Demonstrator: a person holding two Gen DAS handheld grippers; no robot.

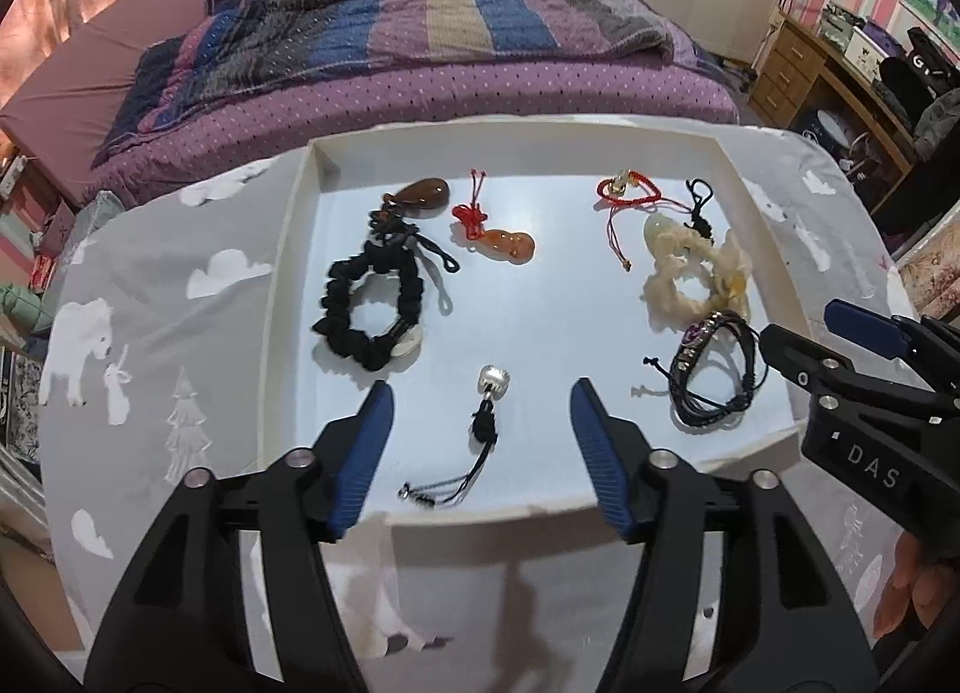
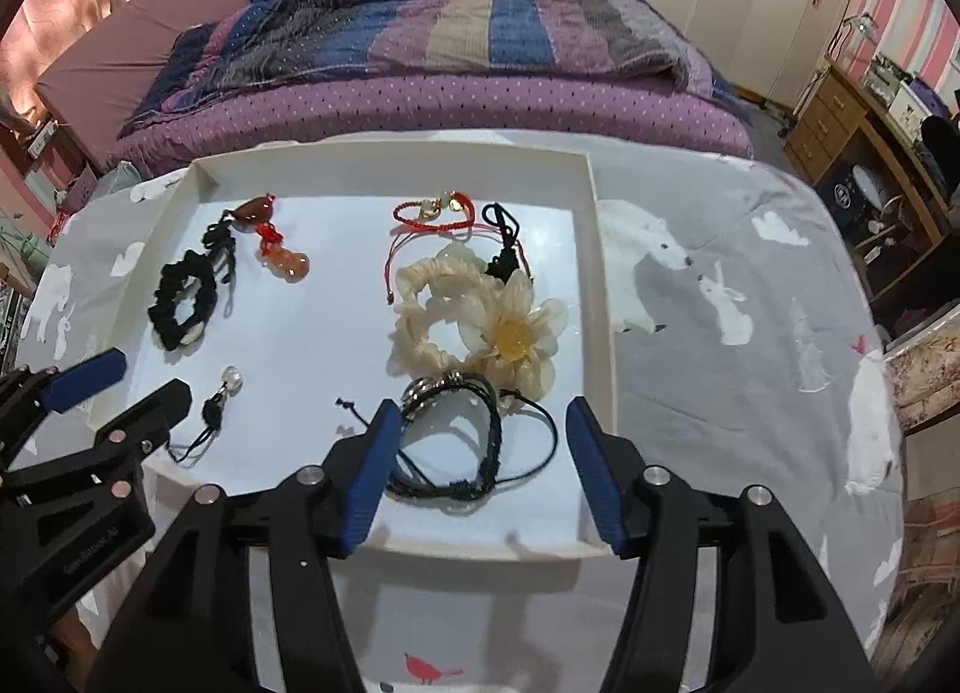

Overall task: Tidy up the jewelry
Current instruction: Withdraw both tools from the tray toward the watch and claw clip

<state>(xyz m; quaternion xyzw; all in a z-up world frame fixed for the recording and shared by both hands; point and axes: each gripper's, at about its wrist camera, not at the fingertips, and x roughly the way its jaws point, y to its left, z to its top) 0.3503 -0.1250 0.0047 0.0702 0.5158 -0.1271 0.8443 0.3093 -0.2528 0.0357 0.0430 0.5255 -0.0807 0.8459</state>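
Over tray (image 1: 282, 297), jaws apart (both).

Bare tray (image 1: 540, 297) centre between jewelry clusters

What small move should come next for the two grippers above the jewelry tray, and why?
Probably lift both clear and choose another piece. The left gripper stands open with the silver bead charm lying loose on the white tray; the right gripper stands open over the black cord bracelets, gripping nothing. Both pieces look set down.
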